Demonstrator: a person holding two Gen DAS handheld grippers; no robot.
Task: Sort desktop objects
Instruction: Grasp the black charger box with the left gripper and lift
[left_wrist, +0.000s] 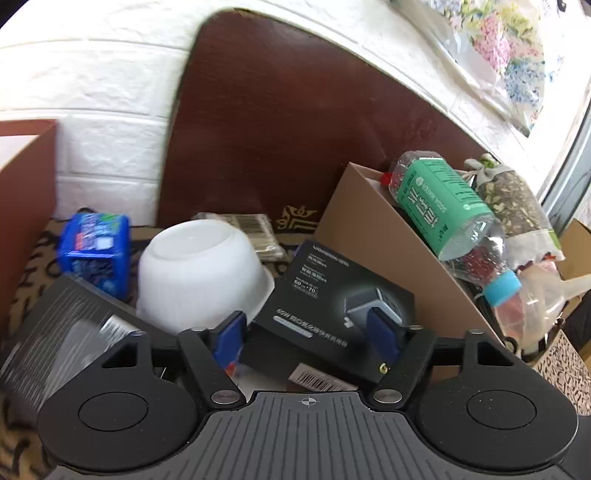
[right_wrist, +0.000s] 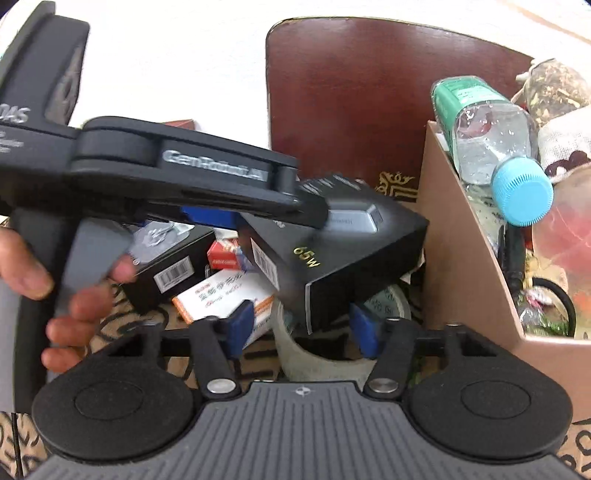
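A black 65W charger box (left_wrist: 332, 295) (right_wrist: 343, 240) lies tilted against a brown cardboard box (left_wrist: 376, 236) (right_wrist: 465, 258). My left gripper (left_wrist: 310, 332) has its blue pads on either side of the charger box; in the right wrist view the left gripper (right_wrist: 258, 210) reaches over the box top. My right gripper (right_wrist: 303, 326) is open, its pads flanking the charger box's near corner above a tape roll (right_wrist: 314, 350).
The brown box holds a green-labelled water bottle (left_wrist: 450, 210) (right_wrist: 491, 147) and a herb bag (left_wrist: 513, 199). An upturned white bowl (left_wrist: 199, 273), a blue pack (left_wrist: 96, 251), a second black box (right_wrist: 166, 266) and card packs (right_wrist: 225, 295) lie on the patterned cloth. A brown board (left_wrist: 295, 129) leans against the wall.
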